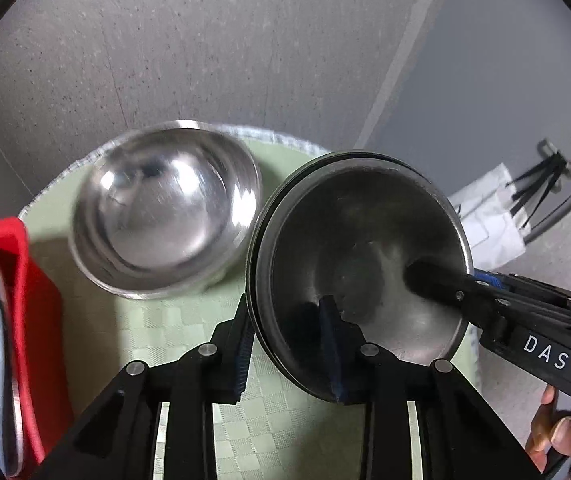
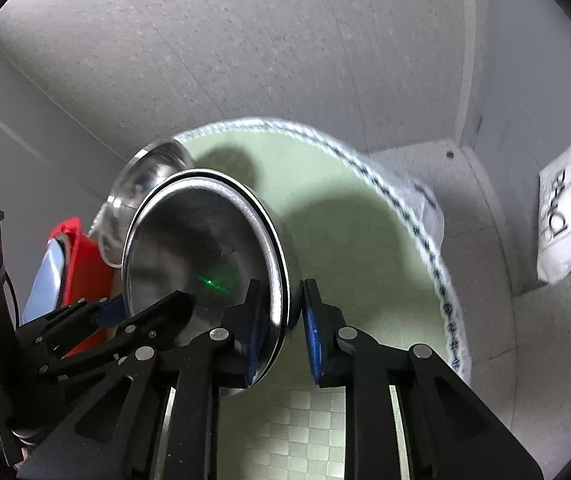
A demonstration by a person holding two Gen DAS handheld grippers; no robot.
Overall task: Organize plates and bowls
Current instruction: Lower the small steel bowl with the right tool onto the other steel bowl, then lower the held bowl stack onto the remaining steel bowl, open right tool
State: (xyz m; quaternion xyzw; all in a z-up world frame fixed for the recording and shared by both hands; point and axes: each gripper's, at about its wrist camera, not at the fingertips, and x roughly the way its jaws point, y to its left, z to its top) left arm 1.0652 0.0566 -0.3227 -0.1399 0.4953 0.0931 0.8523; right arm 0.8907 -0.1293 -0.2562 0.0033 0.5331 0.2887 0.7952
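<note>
The round counter (image 1: 97, 292), covered by a pale green checked cloth, carried two steel vessels side by side. The empty steel bowl (image 1: 165, 216) sat upright at about ten o'clock from the left hand-held gripper (image 1: 289, 340), clear of both tools. Just beside it, toward two o'clock, the stacked steel bowls (image 1: 365, 248) stood tilted, their mouth turned toward the cameras and their rims nested one inside another. Being round, the stack offered no long axis; its rim was the only graspable feature, and both hands lay equally near it, on opposite sides.

The left hand-held gripper straddled the stack's rim at six o'clock, one pad outside the wall and one inside, the jaws narrowed and apparently clamped on it. The right hand-held gripper (image 2: 281, 332) likewise straddled the rim at the stack's right side, its inner pad against the metal; a slight gap at the outer pad left full contact uncertain. A red container (image 1: 33, 300) stood at nine o'clock. Judged from this, a two-handed lift toward the empty bowl seemed the step in hand.
</note>
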